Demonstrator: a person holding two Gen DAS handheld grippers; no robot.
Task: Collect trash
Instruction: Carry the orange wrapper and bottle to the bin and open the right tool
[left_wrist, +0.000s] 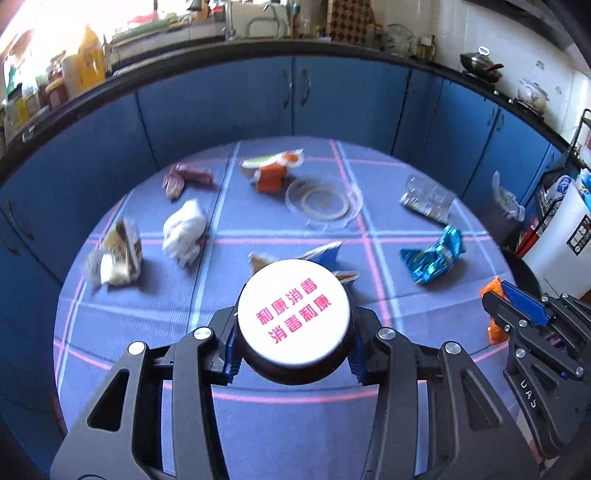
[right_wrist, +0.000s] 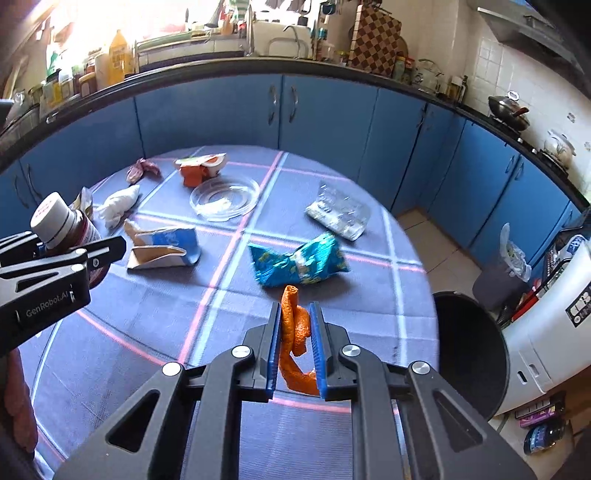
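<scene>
My left gripper (left_wrist: 293, 345) is shut on a dark bottle with a white cap printed in red (left_wrist: 293, 317), held above the round table; the bottle also shows in the right wrist view (right_wrist: 62, 229). My right gripper (right_wrist: 295, 332) is shut on a strip of orange peel (right_wrist: 295, 332), near the table's right edge. Loose on the blue checked cloth lie a blue foil wrapper (right_wrist: 299, 264), a torn blue carton (right_wrist: 162, 247), a crumpled white tissue (right_wrist: 118, 203), a clear plastic pack (right_wrist: 338, 212), an orange-and-white cup (right_wrist: 199, 168) and a purplish wrapper (right_wrist: 142, 170).
A clear glass dish (right_wrist: 225, 197) sits at the table's middle back. A black bin (right_wrist: 469, 347) stands open on the floor right of the table. A small lined bin (right_wrist: 502, 273) and a white appliance (right_wrist: 554, 332) stand beyond it. Blue cabinets ring the table.
</scene>
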